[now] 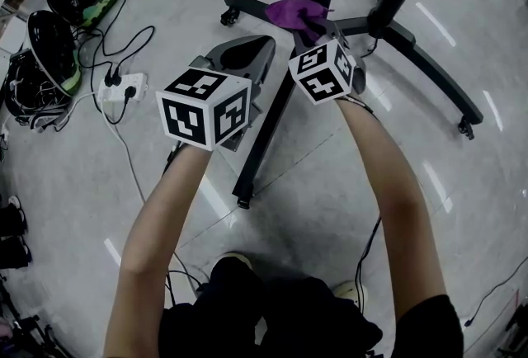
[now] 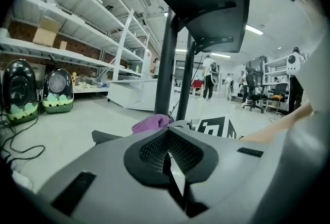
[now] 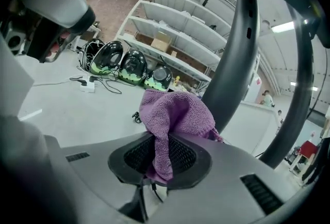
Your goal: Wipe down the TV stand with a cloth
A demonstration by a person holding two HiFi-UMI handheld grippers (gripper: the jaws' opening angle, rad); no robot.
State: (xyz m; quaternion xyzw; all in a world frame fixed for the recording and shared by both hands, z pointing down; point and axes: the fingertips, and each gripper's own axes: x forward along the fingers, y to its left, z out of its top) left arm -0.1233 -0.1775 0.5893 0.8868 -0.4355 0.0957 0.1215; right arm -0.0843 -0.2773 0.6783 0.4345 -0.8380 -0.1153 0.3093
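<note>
Pinching purple cloth (image 3: pixel 175 109), right gripper (image 3: pixel 159 158) fingers clenched; left gripper (image 2: pixel 169 155) fingers together, empty.

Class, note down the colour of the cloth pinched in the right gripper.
Purple cloth, clearest in the right gripper view.

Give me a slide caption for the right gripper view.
Right gripper clamps a purple cloth beside the TV stand's dark post, storage shelves behind.
</note>
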